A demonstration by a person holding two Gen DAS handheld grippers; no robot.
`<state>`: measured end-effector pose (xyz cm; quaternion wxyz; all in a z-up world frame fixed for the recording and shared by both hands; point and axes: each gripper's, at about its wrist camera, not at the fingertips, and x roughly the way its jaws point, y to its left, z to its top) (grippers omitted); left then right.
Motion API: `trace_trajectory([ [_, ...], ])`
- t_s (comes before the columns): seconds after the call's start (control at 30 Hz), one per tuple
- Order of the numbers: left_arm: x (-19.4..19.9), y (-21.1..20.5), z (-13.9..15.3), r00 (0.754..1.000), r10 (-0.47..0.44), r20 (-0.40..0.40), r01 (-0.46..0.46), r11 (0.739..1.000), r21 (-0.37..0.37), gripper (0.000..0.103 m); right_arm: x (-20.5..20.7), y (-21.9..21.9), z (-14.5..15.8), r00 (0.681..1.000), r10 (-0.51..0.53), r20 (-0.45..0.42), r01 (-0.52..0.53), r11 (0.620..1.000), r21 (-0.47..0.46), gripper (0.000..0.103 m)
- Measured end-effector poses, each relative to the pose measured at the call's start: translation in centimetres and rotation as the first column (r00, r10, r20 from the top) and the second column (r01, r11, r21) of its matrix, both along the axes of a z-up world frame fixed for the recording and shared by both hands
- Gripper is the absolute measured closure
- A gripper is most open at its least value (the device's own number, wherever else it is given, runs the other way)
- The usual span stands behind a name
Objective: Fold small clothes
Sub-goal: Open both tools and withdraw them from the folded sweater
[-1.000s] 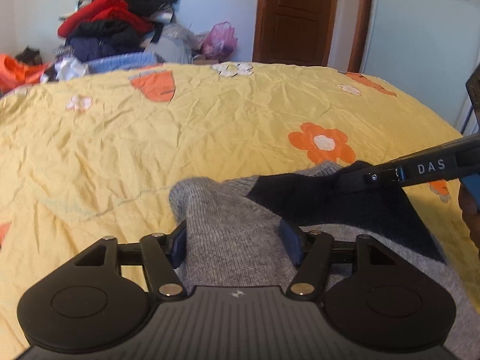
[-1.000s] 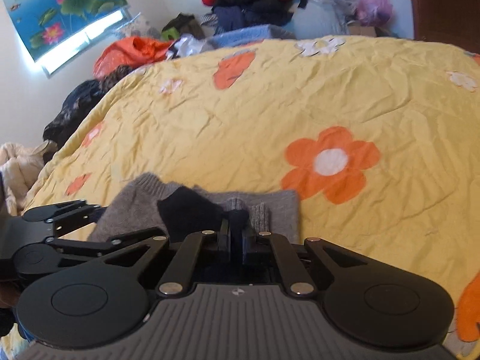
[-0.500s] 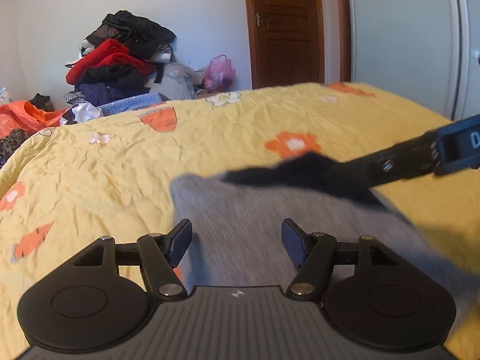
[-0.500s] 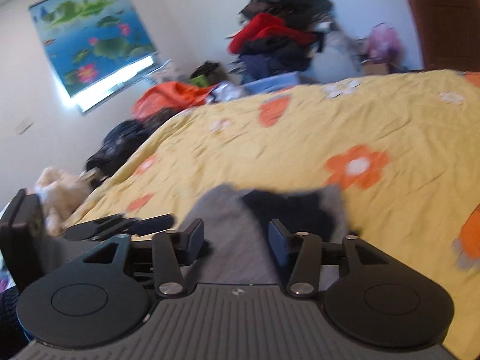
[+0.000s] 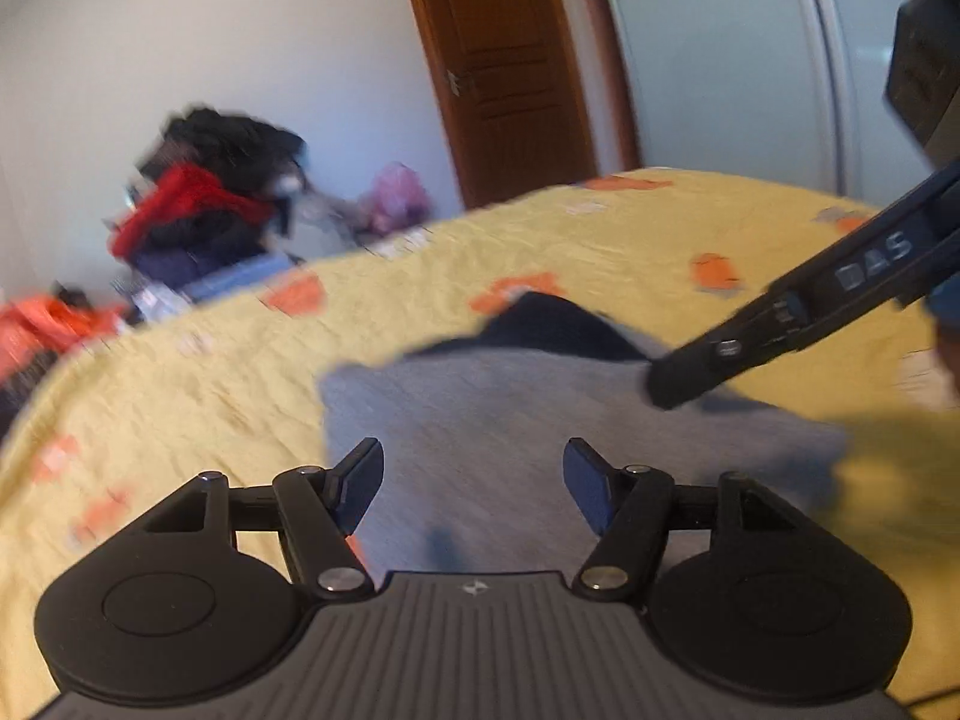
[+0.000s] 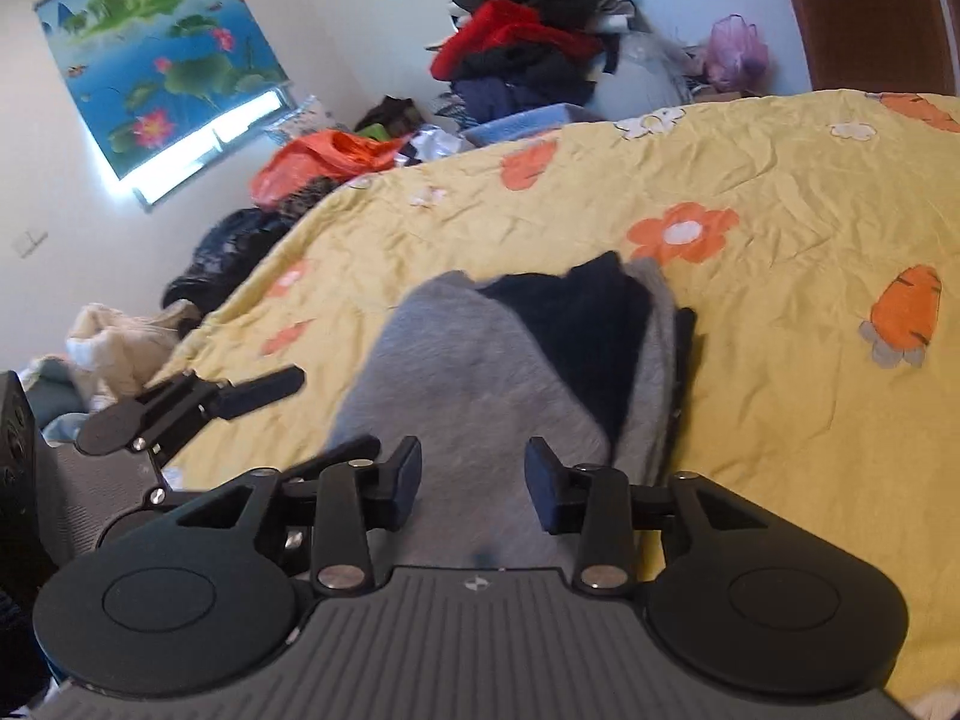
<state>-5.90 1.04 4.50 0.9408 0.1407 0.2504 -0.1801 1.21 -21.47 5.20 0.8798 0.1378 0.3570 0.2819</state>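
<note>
A grey knit garment [image 5: 480, 408] with a dark navy part [image 6: 600, 324] lies folded on the yellow flowered bedspread [image 6: 780, 360]. My left gripper [image 5: 474, 468] hovers over its near edge, open, with its pads clear of the cloth. In the right wrist view that left gripper [image 6: 258, 387] shows just left of the garment. My right gripper [image 6: 471, 474] is over the garment's near end. Its jaws are closing with nothing pinched between them. In the left wrist view its fingers [image 5: 780, 324] reach in from the right above the garment's far corner.
A heap of red, black and blue clothes [image 6: 528, 54] stands past the bed's far side, beside an orange bag [image 6: 324, 159] and a pink bag [image 6: 735, 54]. A wooden door [image 5: 510, 72] and a pale wardrobe [image 5: 720, 60] lie beyond. Cream cloth [image 6: 120, 342] sits left of the bed.
My right gripper has opened and let go of the garment's dark edge. Both grippers have drawn back from the garment, which now lies folded over. The left view has rolled.
</note>
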Motion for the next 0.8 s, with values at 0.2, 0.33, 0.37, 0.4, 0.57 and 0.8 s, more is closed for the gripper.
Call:
trace_trajectory([
  [0.2, 0.8, 0.9, -3.4, 0.983, 0.036, -0.177, -0.053, 0.995, -0.089, 0.033, -1.3, 0.6, -4.2, 0.997, -0.006, -0.079, 0.003, 0.999, -0.036, 0.064],
  [0.33, -0.4, 2.1, -1.5, 0.984, 0.106, -0.144, -0.111, 0.993, -0.030, 0.035, -3.6, -0.4, -1.3, 0.997, -0.029, -0.068, 0.024, 0.998, -0.066, 0.052],
  [0.37, -1.1, 2.9, -1.2, 0.984, 0.116, -0.134, -0.120, 0.993, -0.020, 0.035, -5.0, -1.0, -0.3, 0.999, -0.023, -0.024, 0.021, 0.995, -0.096, 0.049],
  [0.4, -1.8, 4.0, -1.0, 0.983, 0.129, -0.127, -0.132, 0.991, -0.016, 0.035, -6.3, -1.8, 0.5, 1.000, -0.020, 0.012, 0.022, 0.991, -0.132, 0.047],
  [0.57, -5.1, 10.5, 0.0, 0.965, 0.249, -0.078, -0.246, 0.968, 0.051, 0.034, -14.0, -8.0, 3.5, 0.982, -0.052, 0.181, 0.130, 0.883, -0.452, 0.038],
  [0.8, -5.6, 16.8, 2.3, 0.908, 0.419, -0.008, -0.415, 0.902, 0.119, 0.034, -17.9, -20.8, 8.5, 0.840, -0.185, 0.511, 0.531, 0.081, -0.844, 0.033],
])
